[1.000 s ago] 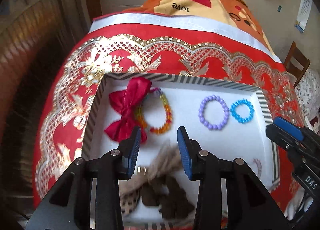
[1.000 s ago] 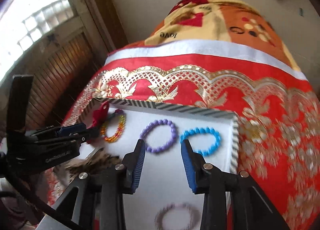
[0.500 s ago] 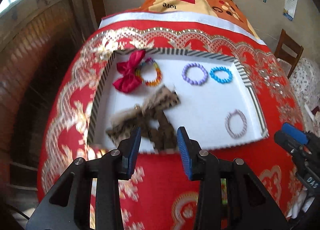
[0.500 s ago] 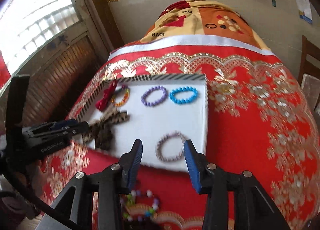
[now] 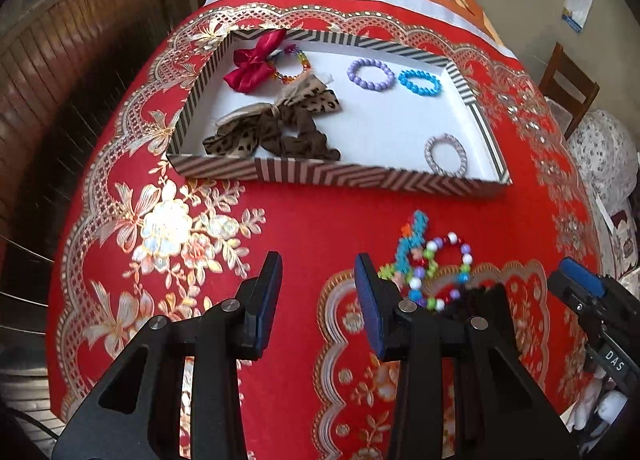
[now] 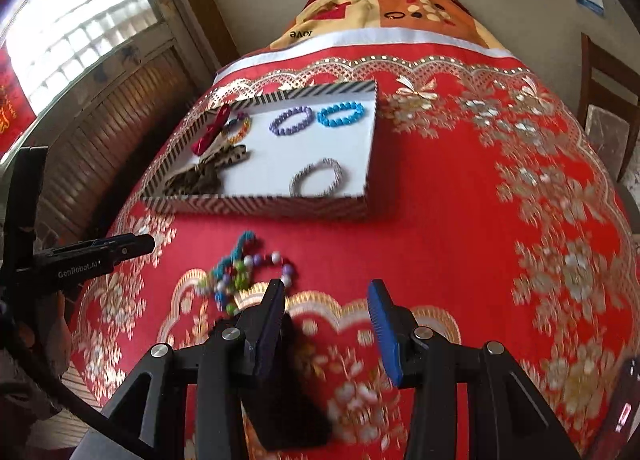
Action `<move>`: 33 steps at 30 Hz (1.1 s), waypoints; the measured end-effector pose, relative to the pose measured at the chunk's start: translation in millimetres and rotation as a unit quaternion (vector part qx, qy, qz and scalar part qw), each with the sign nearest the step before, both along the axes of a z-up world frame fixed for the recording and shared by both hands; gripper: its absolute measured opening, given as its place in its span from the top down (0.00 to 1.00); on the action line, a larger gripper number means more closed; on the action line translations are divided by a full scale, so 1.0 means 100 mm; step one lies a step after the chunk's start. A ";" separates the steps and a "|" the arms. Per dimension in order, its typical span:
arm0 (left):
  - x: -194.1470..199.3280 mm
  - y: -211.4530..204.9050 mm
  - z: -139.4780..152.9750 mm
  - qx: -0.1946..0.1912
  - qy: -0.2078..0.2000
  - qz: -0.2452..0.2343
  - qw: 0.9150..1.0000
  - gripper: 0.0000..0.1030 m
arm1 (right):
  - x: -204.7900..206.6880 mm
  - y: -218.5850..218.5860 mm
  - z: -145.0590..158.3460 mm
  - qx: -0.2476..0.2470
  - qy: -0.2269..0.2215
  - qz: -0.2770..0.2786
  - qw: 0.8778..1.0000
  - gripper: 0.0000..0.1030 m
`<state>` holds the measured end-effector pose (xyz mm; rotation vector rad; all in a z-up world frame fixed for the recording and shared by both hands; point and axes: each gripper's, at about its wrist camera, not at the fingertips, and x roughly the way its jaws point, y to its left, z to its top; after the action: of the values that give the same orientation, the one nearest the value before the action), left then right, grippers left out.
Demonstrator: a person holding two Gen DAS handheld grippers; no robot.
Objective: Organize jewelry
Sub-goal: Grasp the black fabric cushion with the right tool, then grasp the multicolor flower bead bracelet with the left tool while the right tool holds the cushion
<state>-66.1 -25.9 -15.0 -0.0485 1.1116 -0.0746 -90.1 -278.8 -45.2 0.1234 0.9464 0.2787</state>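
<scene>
- L gripper (image 5: 318,294): jaws wide, nothing btwn, over red tablecloth (image 5: 304,212).
- R gripper (image 6: 328,320): jaws wide, empty.
- Loose bead pile (image 5: 430,264) on cloth, just R of L gripper's tips, near side of tray.
- Striped tray (image 5: 340,174) beyond: leopard bow (image 5: 272,124) and silver bracelet (image 5: 446,154) near front wall.
- Far end of tray: red bow (image 5: 252,60), purple bracelet (image 5: 370,74), blue bracelet (image 5: 420,82).
</scene>
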 end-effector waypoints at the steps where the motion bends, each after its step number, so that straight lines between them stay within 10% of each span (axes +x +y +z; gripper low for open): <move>1: -0.01 -0.01 -0.01 0.001 0.003 -0.001 1.000 0.64 | -0.05 -0.02 -0.01 0.002 0.002 0.001 1.000 0.60; 20: -0.07 -0.21 -0.19 -0.024 0.050 -0.029 0.998 0.63 | -0.30 0.44 -0.48 0.000 0.043 0.097 0.994 0.57; 24: -0.02 -0.27 -0.23 -0.022 0.055 -0.046 0.997 0.59 | -0.32 0.38 -0.51 0.011 0.029 0.084 0.996 0.86; 33: 0.24 -0.42 -0.34 -0.015 0.061 -0.076 0.995 0.59 | -0.39 -0.18 -0.35 0.019 0.019 0.003 1.000 0.89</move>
<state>-42.0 -67.7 -48.7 0.0047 1.2363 -0.2265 -129.1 -296.5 -80.0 0.1607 0.9796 0.3015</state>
